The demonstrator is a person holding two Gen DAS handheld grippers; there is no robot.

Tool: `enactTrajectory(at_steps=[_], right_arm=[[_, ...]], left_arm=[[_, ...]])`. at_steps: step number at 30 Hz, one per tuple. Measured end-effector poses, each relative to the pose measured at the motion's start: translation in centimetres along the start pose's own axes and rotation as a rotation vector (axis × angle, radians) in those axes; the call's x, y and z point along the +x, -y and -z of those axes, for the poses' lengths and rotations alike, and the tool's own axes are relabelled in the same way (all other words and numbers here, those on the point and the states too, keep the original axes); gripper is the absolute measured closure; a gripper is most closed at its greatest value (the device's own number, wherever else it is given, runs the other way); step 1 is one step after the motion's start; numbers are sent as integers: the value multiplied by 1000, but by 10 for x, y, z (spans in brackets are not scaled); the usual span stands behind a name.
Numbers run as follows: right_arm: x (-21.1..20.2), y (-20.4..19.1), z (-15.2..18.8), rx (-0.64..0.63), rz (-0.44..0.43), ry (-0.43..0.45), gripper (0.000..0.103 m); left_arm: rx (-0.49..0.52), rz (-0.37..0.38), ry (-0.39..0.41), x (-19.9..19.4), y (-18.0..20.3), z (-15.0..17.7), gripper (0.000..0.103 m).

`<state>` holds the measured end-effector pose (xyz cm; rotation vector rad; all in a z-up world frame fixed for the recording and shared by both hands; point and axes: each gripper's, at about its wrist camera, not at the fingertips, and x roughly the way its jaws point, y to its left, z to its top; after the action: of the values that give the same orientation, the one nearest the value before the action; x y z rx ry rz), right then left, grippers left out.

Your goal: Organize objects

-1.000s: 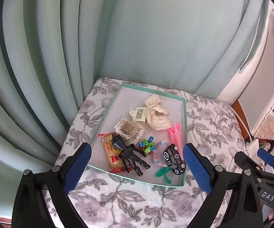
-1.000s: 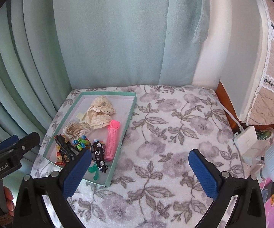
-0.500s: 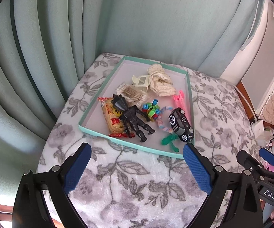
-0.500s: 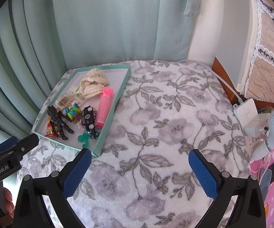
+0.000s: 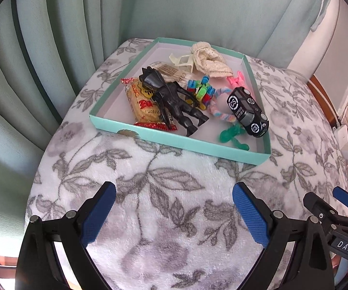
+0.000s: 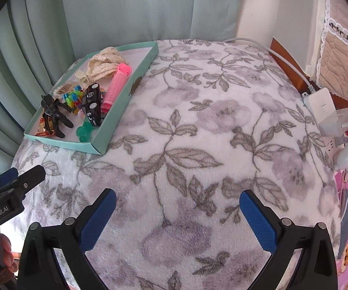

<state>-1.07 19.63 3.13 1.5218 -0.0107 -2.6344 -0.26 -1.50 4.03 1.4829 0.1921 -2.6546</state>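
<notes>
On the fuzzy, leaf-printed blanket (image 6: pixel 198 145), a shallow mint cardboard tray (image 5: pixel 174 142) is sitting near the curtain, holding a glossy black toy car (image 5: pixel 247 111) marked "CS", a hard plastic black figure (image 5: pixel 174 101), a crinkly snack packet (image 5: pixel 145 106) and a ribbed pink roller (image 6: pixel 116 88). Both the left gripper (image 5: pixel 172 215) and right gripper (image 6: pixel 177 220) are hovering with textured blue fingers spread wide, gripping nothing.

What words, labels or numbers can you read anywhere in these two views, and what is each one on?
"DAS": white label on the right tongs, seen in the left wrist view.
"GenRobot.AI": side of the left tongs, seen in the right wrist view.
"CS": round marks on the black toy car.
Toy car roof: smaller lettering, too blurred to read.
Snack packet: red print, too blurred to read.
</notes>
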Motion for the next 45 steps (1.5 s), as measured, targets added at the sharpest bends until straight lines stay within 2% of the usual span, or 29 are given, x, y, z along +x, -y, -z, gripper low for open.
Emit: enactTrajectory(at_steps=[12, 25, 36, 45], right_arm=[[19, 11, 8, 16, 29, -27, 0], [32, 17, 6, -23, 40, -18, 0], [32, 17, 11, -36, 47, 29, 0], [32, 17, 13, -53, 43, 43, 0]], left_arm=[[50, -11, -46, 26, 6, 21, 6], [70, -34, -8, 40, 6, 19, 4], [71, -26, 30, 38, 4, 26, 2], [60, -32, 21, 31, -2, 31, 0]])
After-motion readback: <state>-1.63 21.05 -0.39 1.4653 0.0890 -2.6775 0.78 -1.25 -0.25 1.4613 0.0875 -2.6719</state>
